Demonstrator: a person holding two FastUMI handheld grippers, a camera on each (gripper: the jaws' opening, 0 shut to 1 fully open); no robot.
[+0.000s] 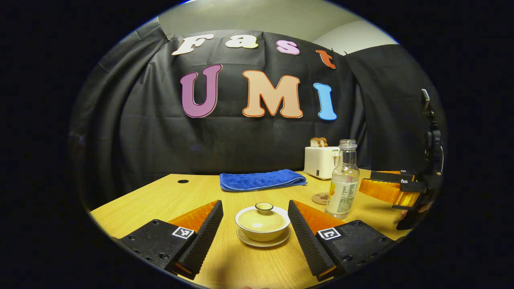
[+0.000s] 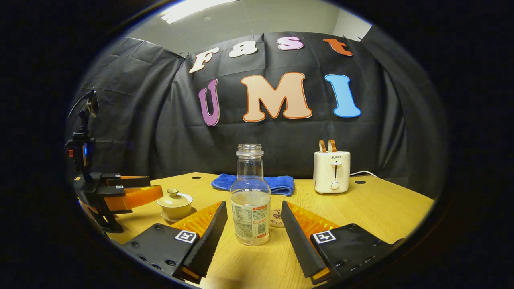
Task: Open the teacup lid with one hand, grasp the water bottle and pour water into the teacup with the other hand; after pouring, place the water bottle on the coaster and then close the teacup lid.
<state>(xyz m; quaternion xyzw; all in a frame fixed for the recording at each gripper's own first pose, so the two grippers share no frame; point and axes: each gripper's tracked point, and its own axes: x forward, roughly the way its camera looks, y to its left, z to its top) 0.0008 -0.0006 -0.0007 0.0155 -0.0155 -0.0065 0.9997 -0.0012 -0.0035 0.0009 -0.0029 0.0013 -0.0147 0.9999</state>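
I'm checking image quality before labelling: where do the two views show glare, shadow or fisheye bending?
Left gripper view: sharp; the table edge bows from fisheye, soft shadow lies under the teacup, and highlights glint on the water bottle. Right gripper view: a bright ceiling light glares at the top; the booth wall curves; the left gripper darkens near the rim.
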